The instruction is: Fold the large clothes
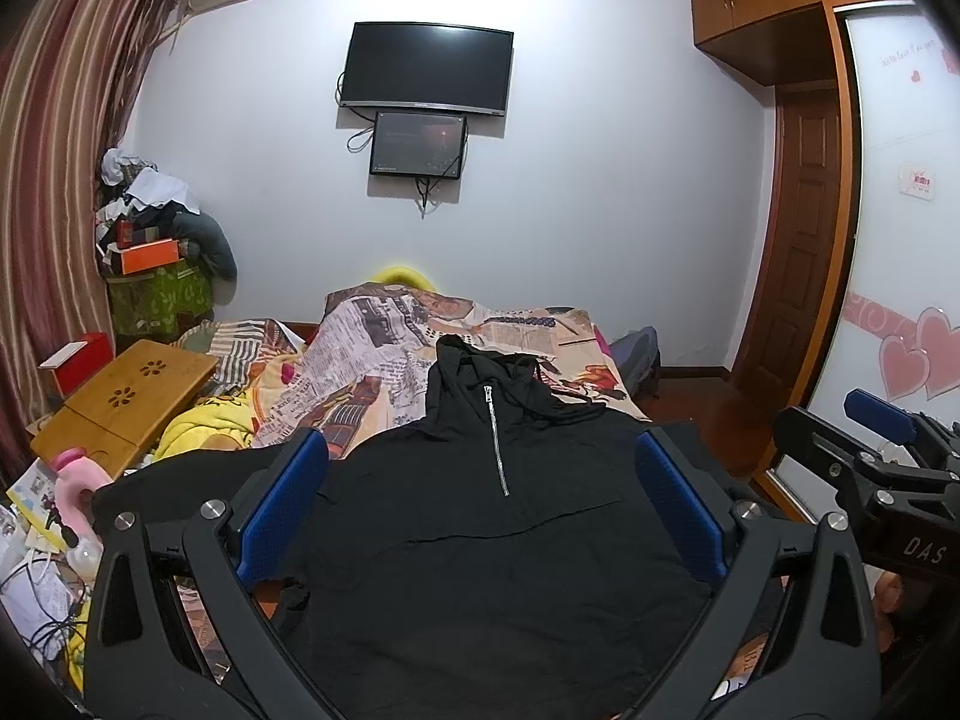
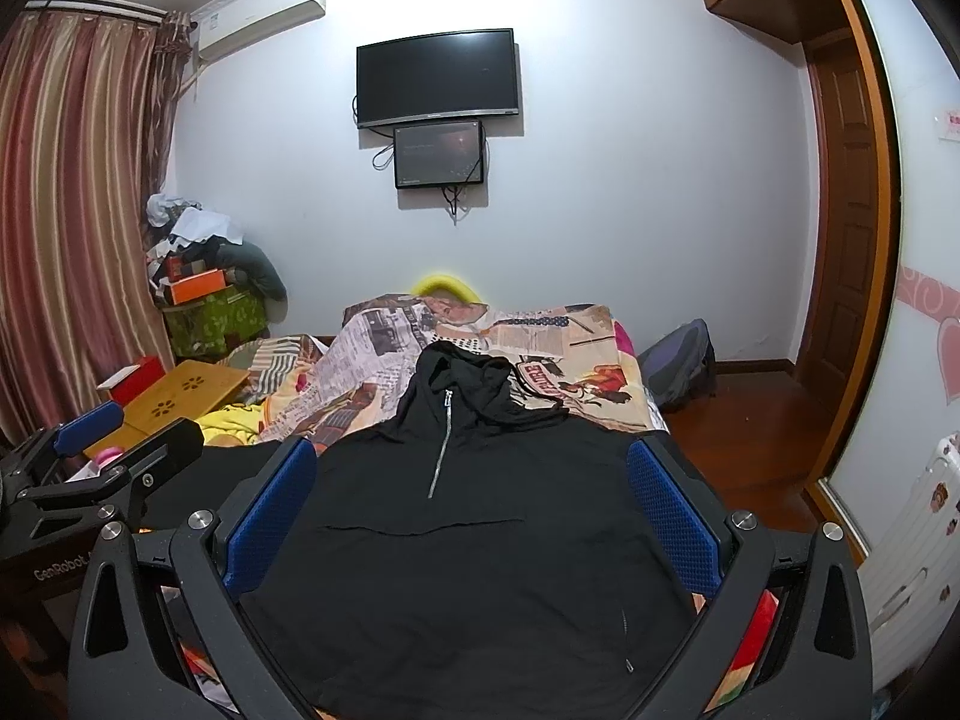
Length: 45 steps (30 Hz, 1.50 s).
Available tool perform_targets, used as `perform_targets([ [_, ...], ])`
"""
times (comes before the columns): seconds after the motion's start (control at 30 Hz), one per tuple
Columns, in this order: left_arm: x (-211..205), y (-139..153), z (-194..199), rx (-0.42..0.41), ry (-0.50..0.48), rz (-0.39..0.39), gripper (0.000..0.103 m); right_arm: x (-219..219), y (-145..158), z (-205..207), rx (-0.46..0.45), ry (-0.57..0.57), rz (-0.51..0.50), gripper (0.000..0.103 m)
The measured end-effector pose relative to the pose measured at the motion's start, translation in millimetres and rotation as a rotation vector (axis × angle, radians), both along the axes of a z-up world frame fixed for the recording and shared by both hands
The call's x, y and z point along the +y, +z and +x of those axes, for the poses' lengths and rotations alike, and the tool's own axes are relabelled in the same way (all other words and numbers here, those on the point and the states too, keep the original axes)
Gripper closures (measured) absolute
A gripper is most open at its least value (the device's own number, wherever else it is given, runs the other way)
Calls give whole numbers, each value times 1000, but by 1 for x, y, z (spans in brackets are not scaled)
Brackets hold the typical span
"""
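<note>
Left wrist view: hoodie flat, both grippers empty

The left gripper [image 1: 480, 462] has its fingers spread wide above the black hoodie [image 1: 480, 540], which lies flat on the bed [image 1: 528, 330]. The right gripper [image 2: 471, 468] hovers alongside, fingers equally wide.

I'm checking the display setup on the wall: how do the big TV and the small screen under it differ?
The big TV is wider and mounted higher; the small screen hangs just below it, right of the TV's centre. The big TV looks fully dark, while the small screen shows a faint picture, so it seems on. Loose cables dangle around the small screen, fewer by the TV. Both are black-framed, flat and fixed to the same white wall.
</note>
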State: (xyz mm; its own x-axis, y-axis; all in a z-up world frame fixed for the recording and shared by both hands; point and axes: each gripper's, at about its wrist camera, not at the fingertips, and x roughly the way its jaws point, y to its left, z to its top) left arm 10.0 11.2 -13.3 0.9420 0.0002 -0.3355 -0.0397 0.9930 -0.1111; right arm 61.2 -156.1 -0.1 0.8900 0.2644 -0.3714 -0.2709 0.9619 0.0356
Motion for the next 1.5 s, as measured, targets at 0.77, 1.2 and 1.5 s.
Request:
perform_targets([
  [0.77,0,3,4,5,0,1,0,0,0,0,0,1,-2,0],
  [1.2,0,3,3,6,-2,-8,0,0,0,0,0,1,-3,0],
  [1.5,3,2,5,12,-9,-13,0,1,-2,3,7,1,-3,0],
])
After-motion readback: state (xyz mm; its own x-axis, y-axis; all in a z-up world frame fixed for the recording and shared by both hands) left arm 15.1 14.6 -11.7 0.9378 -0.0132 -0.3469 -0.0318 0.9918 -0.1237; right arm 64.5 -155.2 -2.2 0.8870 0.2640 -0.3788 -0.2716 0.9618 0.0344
